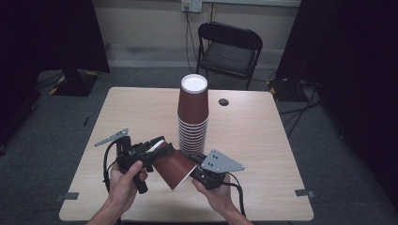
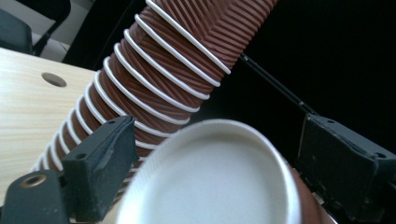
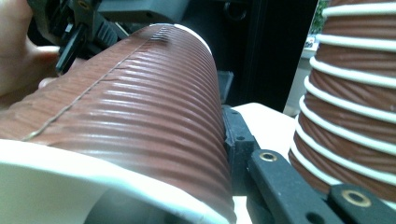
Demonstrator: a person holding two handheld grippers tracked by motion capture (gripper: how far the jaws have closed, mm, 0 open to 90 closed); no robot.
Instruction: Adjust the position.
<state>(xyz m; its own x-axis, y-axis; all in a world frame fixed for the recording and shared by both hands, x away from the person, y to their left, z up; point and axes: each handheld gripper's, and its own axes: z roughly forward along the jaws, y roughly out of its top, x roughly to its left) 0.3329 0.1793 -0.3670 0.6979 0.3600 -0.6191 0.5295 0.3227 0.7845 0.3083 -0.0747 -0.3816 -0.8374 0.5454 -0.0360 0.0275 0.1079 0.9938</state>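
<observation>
A single brown ribbed paper cup (image 1: 171, 166) hangs tilted above the table's near side, between my two grippers. My left gripper (image 1: 157, 149) is open around its narrow end. The cup's white base (image 2: 210, 182) sits between the two black fingers (image 2: 102, 163), and a thin gap shows at the left one. My right gripper (image 1: 191, 172) is shut on the cup's wall at the wide rim. One black finger (image 3: 240, 144) lies along the outside of the cup (image 3: 140, 107); the other finger is hidden. A tall stack of upturned cups (image 1: 193, 117) stands just behind.
The light wooden table (image 1: 263, 154) has a round cable hole (image 1: 224, 101) at the far side. A black folding chair (image 1: 230, 47) stands behind the table. The stack (image 3: 355, 93) rises close to the right of my right gripper.
</observation>
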